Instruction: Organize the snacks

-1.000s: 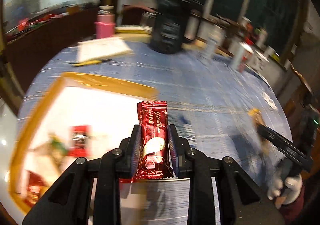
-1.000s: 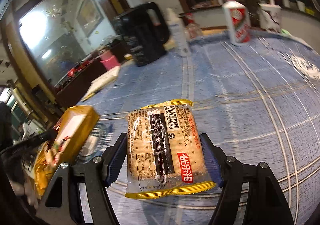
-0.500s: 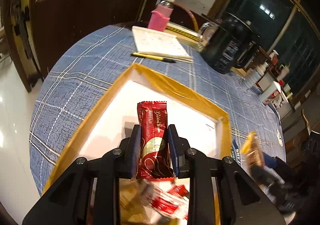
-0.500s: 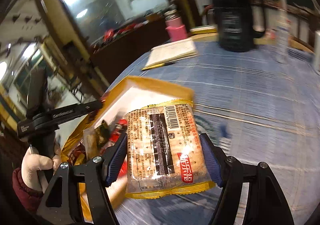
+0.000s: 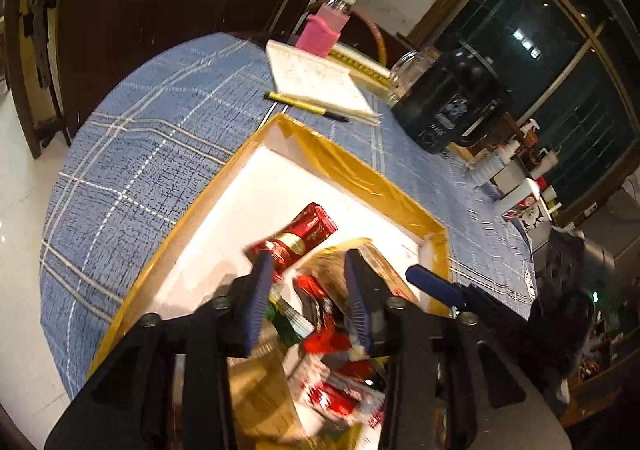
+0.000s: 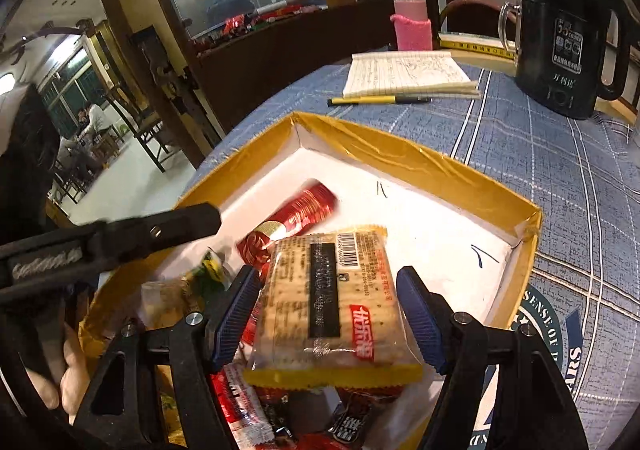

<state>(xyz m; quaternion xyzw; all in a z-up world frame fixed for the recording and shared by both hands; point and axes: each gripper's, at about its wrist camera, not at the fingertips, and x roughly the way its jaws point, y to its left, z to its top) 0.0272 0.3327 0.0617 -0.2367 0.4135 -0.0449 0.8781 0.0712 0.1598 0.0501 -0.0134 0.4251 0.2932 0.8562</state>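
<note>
From my left wrist camera, my left gripper (image 5: pixel 308 298) stood spread with nothing between its pads, over the gold-edged box (image 5: pixel 360 170) on the blue plaid counter (image 5: pixel 160 146). The red wafer bar (image 5: pixel 304 236) lay loose in the box at about 12 o'clock from the pads, blurred, its near end hidden behind the left pad. Below the gripper, the heap of red and green wrappers (image 5: pixel 328 354) was smeared and hard to sort out. At 3 o'clock, my right gripper (image 5: pixel 436 286) showed only one blue finger; the rest was cut off.

From my right wrist camera, my right gripper (image 6: pixel 328 314) was pinching the cracker pack (image 6: pixel 332 302) by its two long sides above the box (image 6: pixel 440 170). The wafer bar (image 6: pixel 292 222) lay at 11 o'clock behind the pack, partly covered. My left gripper (image 6: pixel 160 226) reached in from 9 o'clock; its tips could not be judged here. Packets under the crackers were mostly hidden.
</note>
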